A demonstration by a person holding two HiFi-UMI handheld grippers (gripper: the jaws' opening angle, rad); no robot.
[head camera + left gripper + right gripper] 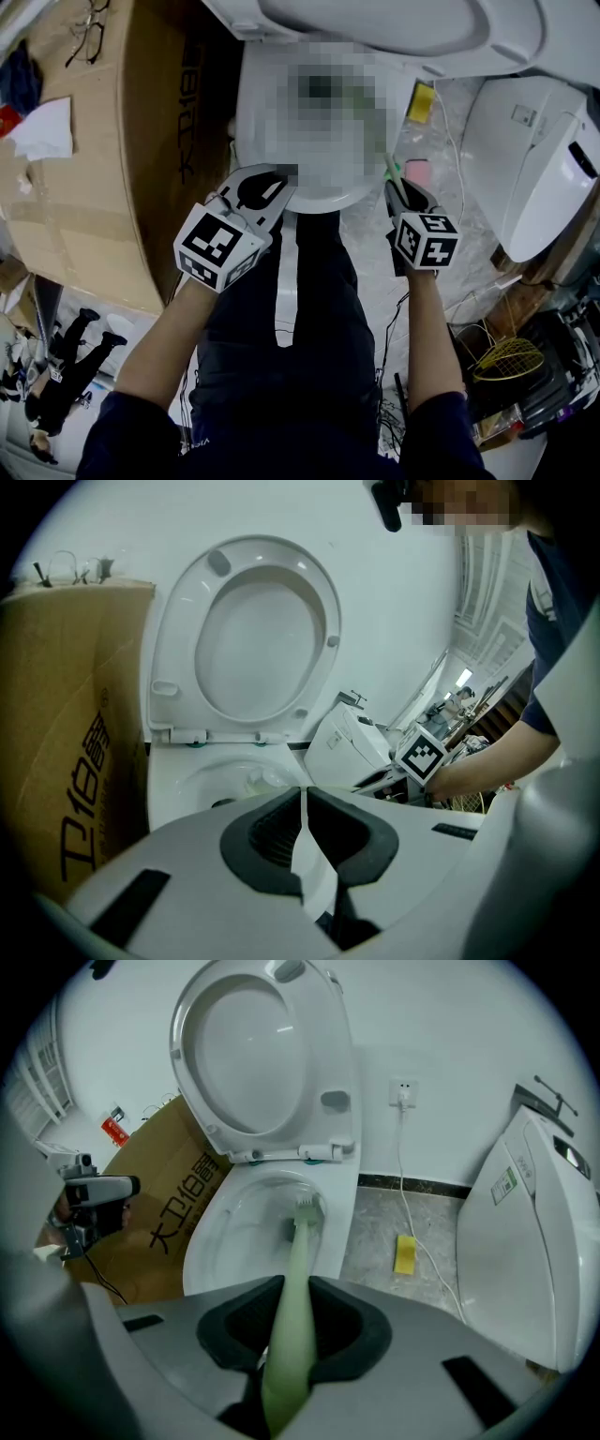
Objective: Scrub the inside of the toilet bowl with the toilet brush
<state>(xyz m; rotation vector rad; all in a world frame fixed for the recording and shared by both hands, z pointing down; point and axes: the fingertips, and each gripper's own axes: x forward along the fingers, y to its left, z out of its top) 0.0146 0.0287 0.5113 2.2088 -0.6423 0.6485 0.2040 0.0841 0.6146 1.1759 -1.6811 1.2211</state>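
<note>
The white toilet bowl (247,112) stands straight ahead of me with its seat and lid (253,1054) raised. My right gripper (398,194) is at the bowl's right front and is shut on the pale green handle of the toilet brush (393,172). In the right gripper view the handle (293,1288) runs out between the jaws, and the bristle head (306,1211) reaches down inside the bowl (234,1227) near the drain. My left gripper (283,184) hovers at the bowl's front rim, shut and holding nothing. Its jaws (305,797) point over the bowl (211,775).
A big cardboard box (84,141) stands tight against the bowl's left, with glasses (89,28) on top. A second white toilet unit (539,159) sits to the right. On the floor between lie a yellow sponge (405,1253) and a white cable (412,1222). My legs are below.
</note>
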